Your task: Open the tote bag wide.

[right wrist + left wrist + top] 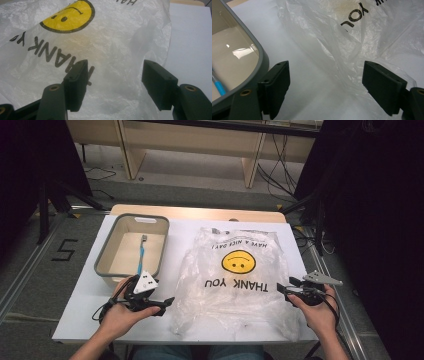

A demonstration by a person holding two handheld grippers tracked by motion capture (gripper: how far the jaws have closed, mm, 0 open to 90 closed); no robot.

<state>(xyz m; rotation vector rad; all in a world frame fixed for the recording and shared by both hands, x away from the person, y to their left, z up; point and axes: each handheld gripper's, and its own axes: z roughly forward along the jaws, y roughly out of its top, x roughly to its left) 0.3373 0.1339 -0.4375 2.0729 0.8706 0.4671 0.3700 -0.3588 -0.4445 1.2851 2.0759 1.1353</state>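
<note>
Two hands enter from the near edge of the desk (80, 305), each holding a black gripper. White sheeting covers the desk, with bare wood showing at the far edge.

Largest on it is a clear plastic bag (235, 280), lying crumpled and flat across the middle and right of the desk. It carries a yellow smiley face (236, 261) and black "THANK YOU" and "HAVE A NICE DAY" lettering, all upside down from the person's side.

A grey-rimmed beige tub (133, 245) stands on the left, well apart from the bag's printing and just beside its left edge. Inside it lies a toothbrush (141, 254) with a blue handle.

Left gripper (162, 306) rests at the bag's near left edge, beside the tub's near corner; its jaws stand wide apart with nothing pinched, loose plastic lying before them.

Right gripper (285, 287) sits at the bag's right edge, jaws spread wide over the plastic, gripping nothing.
</note>
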